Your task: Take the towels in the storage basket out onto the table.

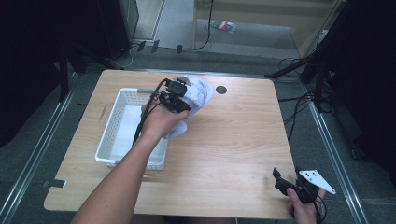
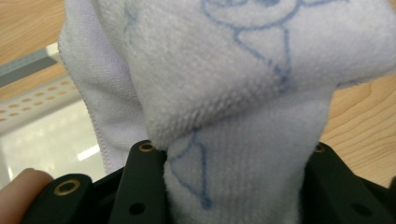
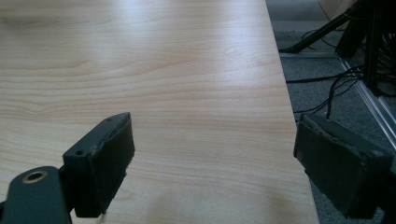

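One white towel (image 1: 198,95) clamped in the left gripper (image 1: 180,100) beside one basket (image 1: 122,100); right gripper (image 1: 290,179) jaws apart over the counter (image 1: 233,144)

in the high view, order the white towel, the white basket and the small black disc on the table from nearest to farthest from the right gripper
From the right gripper, at the table's near right corner:
1. White towel, held up past mid-table by the left gripper.
2. Small black disc, near the far edge, just right of the towel; close to call with the towel.
3. White basket, on the table's left side.
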Action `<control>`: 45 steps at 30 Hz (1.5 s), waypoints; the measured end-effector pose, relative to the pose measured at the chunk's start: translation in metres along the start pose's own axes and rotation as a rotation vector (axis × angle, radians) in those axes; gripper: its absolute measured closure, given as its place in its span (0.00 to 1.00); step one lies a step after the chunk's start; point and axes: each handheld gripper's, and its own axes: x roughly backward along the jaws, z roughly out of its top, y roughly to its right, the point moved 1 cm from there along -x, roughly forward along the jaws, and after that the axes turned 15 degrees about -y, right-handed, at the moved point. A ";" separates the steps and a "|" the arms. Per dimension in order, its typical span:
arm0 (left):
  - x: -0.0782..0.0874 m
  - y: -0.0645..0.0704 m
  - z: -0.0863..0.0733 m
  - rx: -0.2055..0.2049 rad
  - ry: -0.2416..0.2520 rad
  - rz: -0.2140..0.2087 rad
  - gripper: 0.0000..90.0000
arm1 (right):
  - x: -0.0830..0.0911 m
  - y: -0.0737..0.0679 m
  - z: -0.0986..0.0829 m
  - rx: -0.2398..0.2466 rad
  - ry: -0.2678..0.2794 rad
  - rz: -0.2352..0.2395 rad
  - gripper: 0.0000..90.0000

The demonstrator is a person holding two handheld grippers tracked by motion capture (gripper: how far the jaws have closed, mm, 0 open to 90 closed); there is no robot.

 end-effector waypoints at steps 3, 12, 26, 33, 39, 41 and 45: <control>-0.004 0.008 0.004 -0.009 -0.003 -0.007 0.68 | 0.000 0.000 0.000 -0.001 0.000 0.001 0.14; -0.018 0.032 0.014 -0.039 -0.015 -0.025 0.68 | 0.000 0.000 0.000 0.002 0.001 0.006 0.14; -0.035 0.054 0.023 -0.061 -0.021 -0.089 0.68 | 0.000 0.000 0.000 0.004 0.004 0.007 0.14; -0.046 0.062 0.024 -0.075 -0.034 -0.095 0.68 | 0.000 0.000 0.000 0.003 0.003 0.007 0.14; -0.055 0.061 0.022 -0.070 -0.038 -0.104 0.67 | 0.000 0.000 0.000 0.004 0.004 0.007 0.14; -0.058 0.060 0.020 -0.068 -0.035 -0.115 0.67 | 0.000 0.000 0.000 0.006 0.005 0.006 0.14; -0.066 0.059 0.018 -0.055 -0.040 -0.119 0.67 | 0.000 0.000 0.000 0.007 0.002 0.004 0.14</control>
